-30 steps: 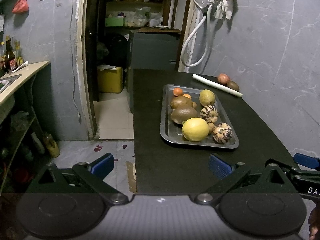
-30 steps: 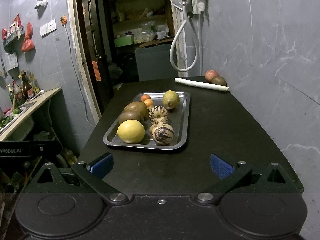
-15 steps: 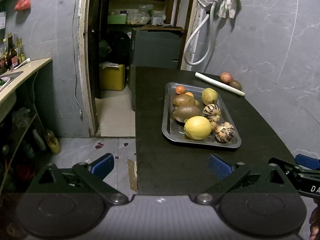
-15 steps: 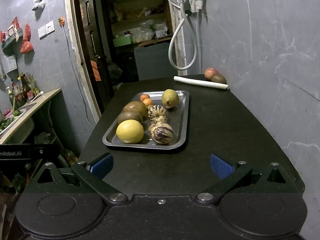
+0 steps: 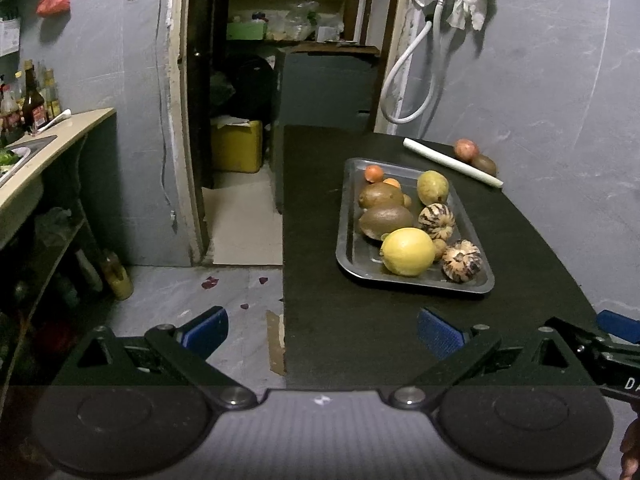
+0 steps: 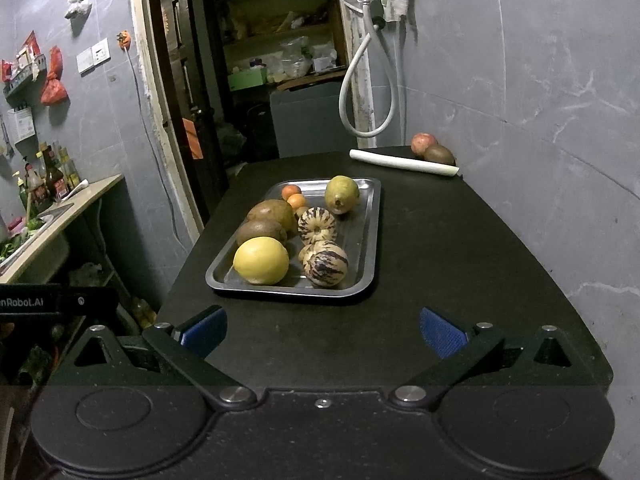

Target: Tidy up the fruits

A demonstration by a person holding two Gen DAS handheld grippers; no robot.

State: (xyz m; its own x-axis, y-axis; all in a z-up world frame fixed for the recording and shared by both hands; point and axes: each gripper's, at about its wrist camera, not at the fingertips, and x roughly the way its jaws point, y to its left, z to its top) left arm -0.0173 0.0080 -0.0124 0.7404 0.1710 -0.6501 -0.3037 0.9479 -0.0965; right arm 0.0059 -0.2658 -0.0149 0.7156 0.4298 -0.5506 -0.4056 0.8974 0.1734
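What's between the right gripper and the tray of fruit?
Only bare black tabletop: in the right wrist view, nothing lies between the open right gripper and the near rim of the tray.

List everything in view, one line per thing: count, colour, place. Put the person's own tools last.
metal tray: 1, silver, middle of the table
table: 1, black, against the grey wall
yellow citrus: 1, yellow, tray's near left corner
striped melons: 2, cream with dark stripes, tray's centre and near right
brown fruits: 2, brown, tray's left side
pear-shaped fruit: 1, yellow-green, tray's far right
small oranges: 2, orange, tray's far left
white roll: 1, white, table's far end
loose fruits: 2, one reddish, one brown, behind the roll
hose: 1, white, on the wall
left tool: 1, black with blue pads, open
right tool: 1, black with blue pads, open
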